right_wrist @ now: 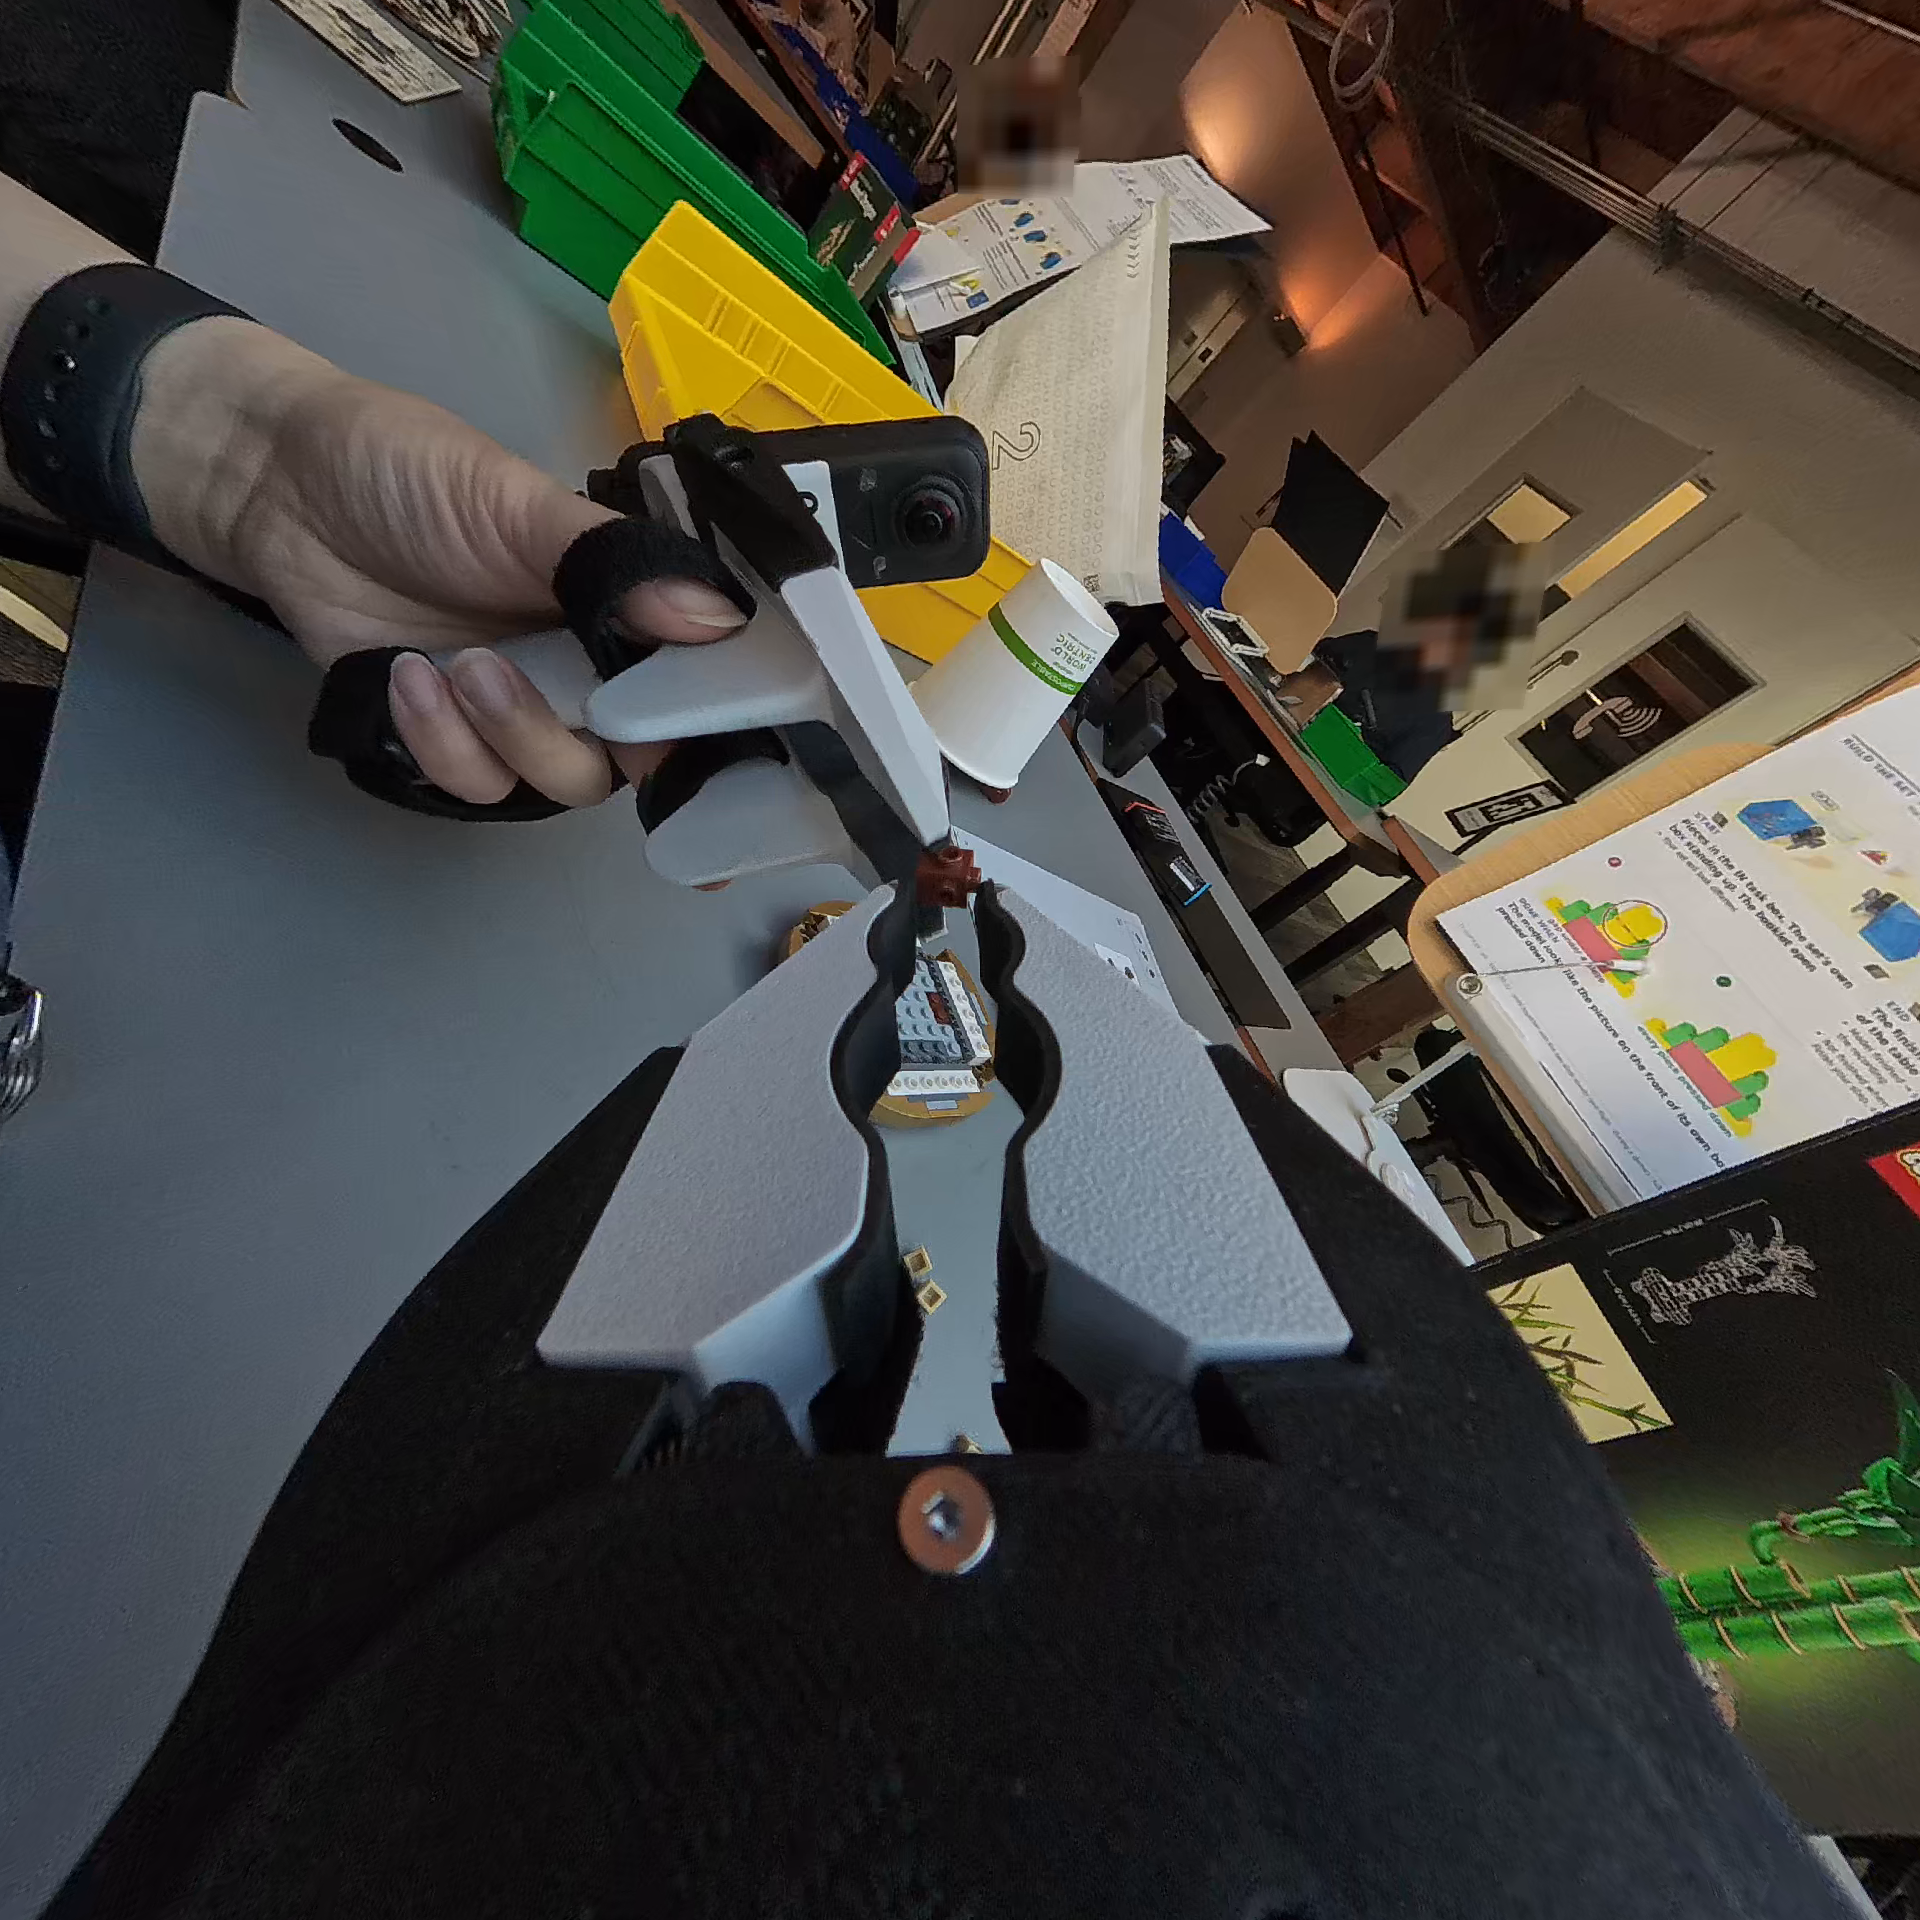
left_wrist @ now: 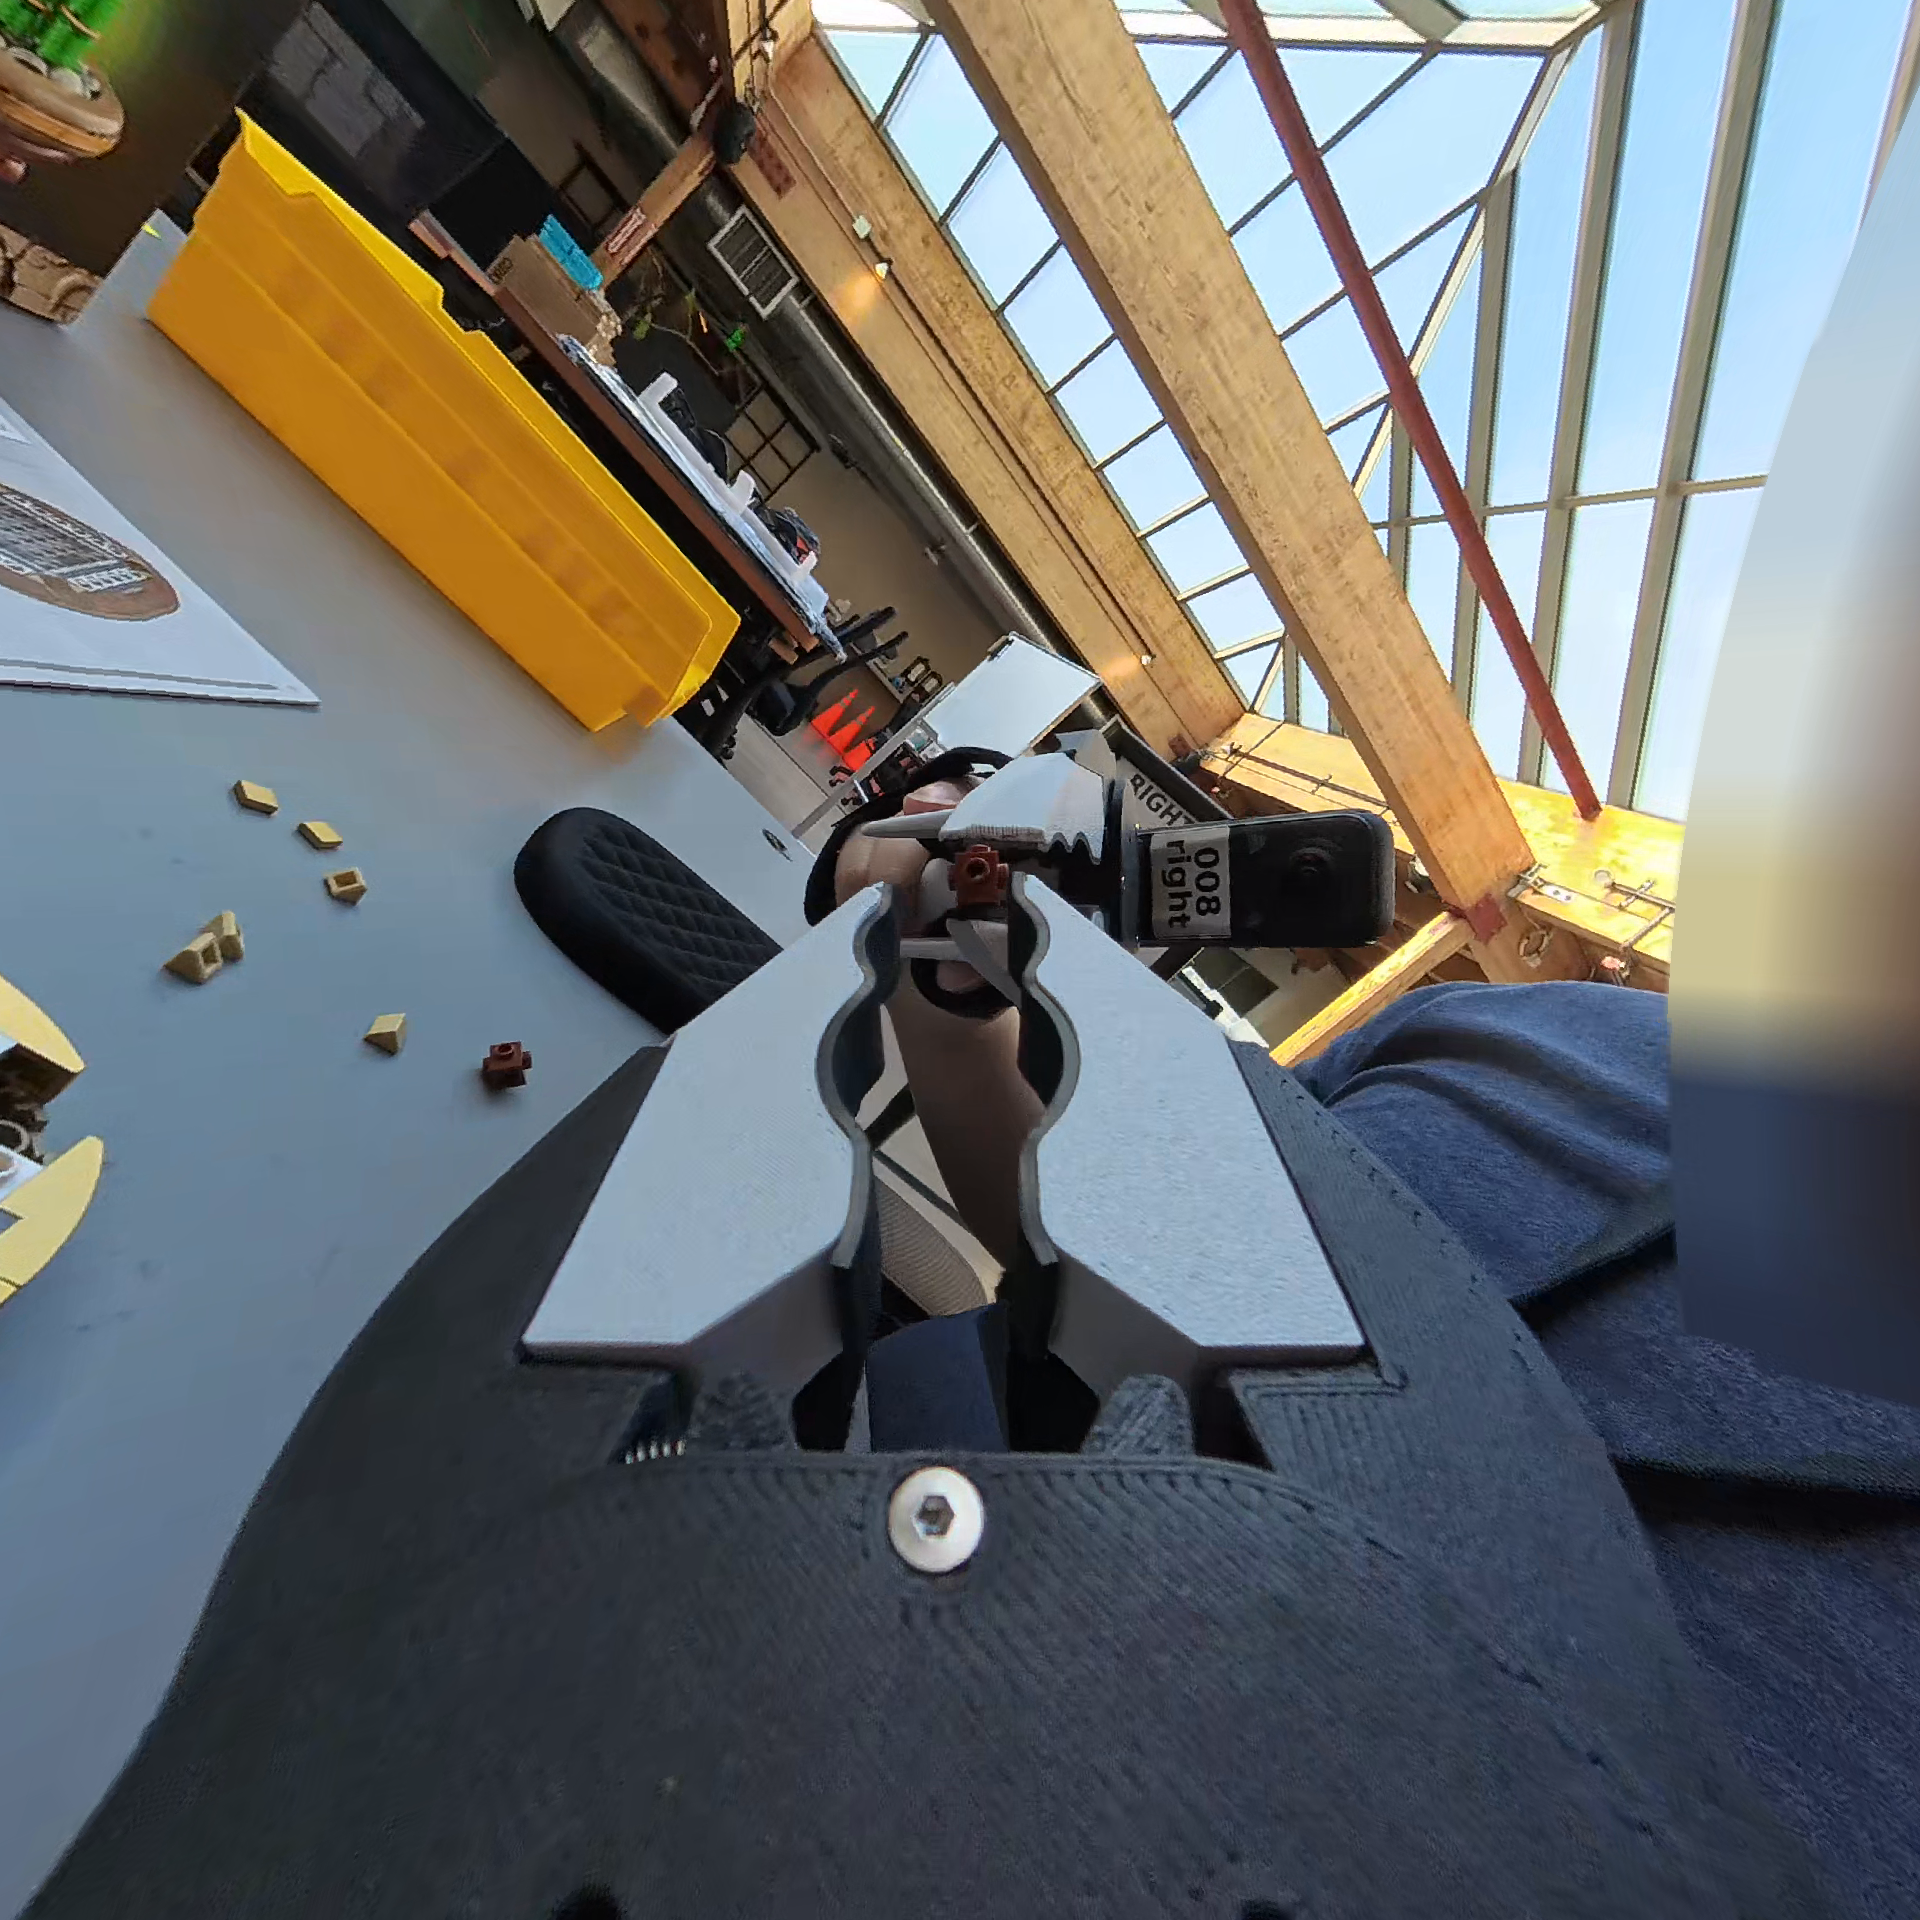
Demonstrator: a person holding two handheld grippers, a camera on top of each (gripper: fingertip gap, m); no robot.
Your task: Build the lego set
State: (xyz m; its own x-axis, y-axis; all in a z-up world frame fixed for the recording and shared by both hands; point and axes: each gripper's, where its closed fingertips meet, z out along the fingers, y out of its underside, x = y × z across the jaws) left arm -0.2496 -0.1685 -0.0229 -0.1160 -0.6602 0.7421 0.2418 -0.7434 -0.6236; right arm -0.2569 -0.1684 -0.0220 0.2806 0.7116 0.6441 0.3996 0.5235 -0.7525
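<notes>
Both grippers meet tip to tip above the grey table (left_wrist: 312,1195), a small reddish-brown studded brick (left_wrist: 980,871) between them. Left gripper (left_wrist: 954,902) – fingertips nearly together, nipping the brick. Right gripper (right_wrist: 940,896) – tips close at the same brick; which one bears it, cannot tell. Loose on the table: a second brown brick (left_wrist: 506,1064), tan slope pieces (left_wrist: 208,948). Partly built model (right_wrist: 940,1023) lies below. Yellow bin (left_wrist: 436,436) behind.

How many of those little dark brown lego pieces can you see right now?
2. One brown piece is held up in the air where the fingertips of the two grippers meet. The other brown piece lies loose on the grey table. More may be hidden.
</notes>
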